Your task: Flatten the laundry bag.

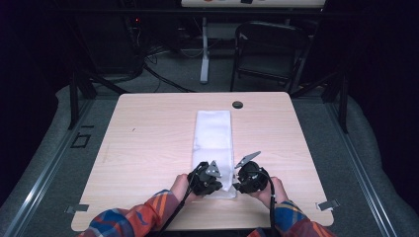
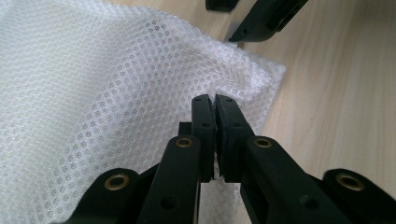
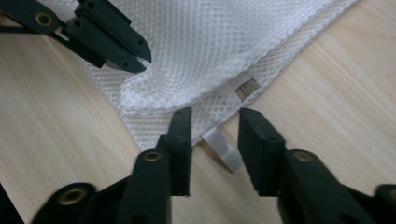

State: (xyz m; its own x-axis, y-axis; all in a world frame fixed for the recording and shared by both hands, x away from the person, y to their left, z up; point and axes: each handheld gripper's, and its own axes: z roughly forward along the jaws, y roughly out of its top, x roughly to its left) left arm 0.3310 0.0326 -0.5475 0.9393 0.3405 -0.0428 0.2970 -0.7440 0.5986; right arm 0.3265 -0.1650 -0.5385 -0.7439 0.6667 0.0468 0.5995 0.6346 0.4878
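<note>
A long white mesh cloth (image 1: 213, 133) lies folded down the middle of the wooden table (image 1: 148, 138). My left gripper (image 1: 221, 184) is at the cloth's near edge. In the left gripper view it (image 2: 214, 99) is shut, pinching a raised fold of the mesh (image 2: 93, 93). My right gripper (image 1: 237, 185) sits at the near right corner. In the right gripper view it (image 3: 212, 114) stands open over the corner of the mesh (image 3: 210, 42), with a small white tab (image 3: 224, 150) lying between the jaws, untouched. The left gripper (image 3: 140, 58) shows there too, gripping the fold.
A small black round cap (image 1: 237, 104) sits in the tabletop near the far edge. Beyond the table stand a dark folding chair (image 1: 269, 49) and a white desk leg (image 1: 204, 54). Bare wood lies on both sides of the cloth.
</note>
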